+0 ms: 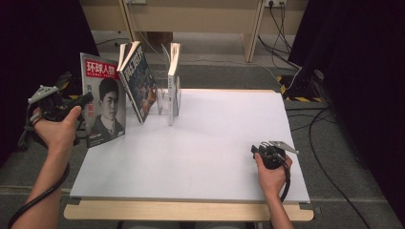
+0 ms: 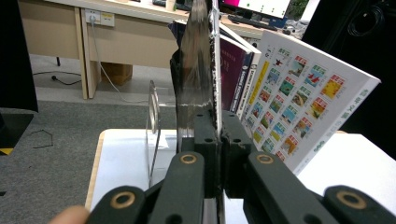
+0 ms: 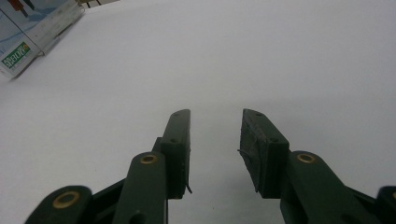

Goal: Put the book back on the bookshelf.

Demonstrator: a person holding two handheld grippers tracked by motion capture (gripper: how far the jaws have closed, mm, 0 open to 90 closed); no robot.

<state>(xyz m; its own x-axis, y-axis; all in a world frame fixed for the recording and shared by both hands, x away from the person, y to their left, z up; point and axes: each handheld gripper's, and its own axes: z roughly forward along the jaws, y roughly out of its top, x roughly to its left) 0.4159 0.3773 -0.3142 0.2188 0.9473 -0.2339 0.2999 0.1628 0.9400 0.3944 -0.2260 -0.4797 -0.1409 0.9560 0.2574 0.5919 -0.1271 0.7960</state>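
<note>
My left gripper [image 1: 85, 101] is at the table's left edge, shut on a magazine [image 1: 102, 102] with a red title band, which it holds upright. In the left gripper view that magazine [image 2: 198, 70] stands edge-on between the closed jaws of the left gripper [image 2: 218, 135]. A dark-covered book [image 1: 139, 83] leans in a clear stand [image 1: 165, 102], and a white book [image 1: 174, 83] stands upright beside it. My right gripper [image 1: 256, 149] rests on the white table [image 1: 205, 143] at the right. The right gripper [image 3: 215, 126] is open, with nothing between its jaws.
A clear divider [image 2: 152, 126] of the stand rises just left of the held magazine, and a white book with small colour pictures [image 2: 299, 98] leans at its right. A book corner [image 3: 28, 32] lies far ahead of the right gripper. Cables [image 1: 305, 86] run on the floor past the table.
</note>
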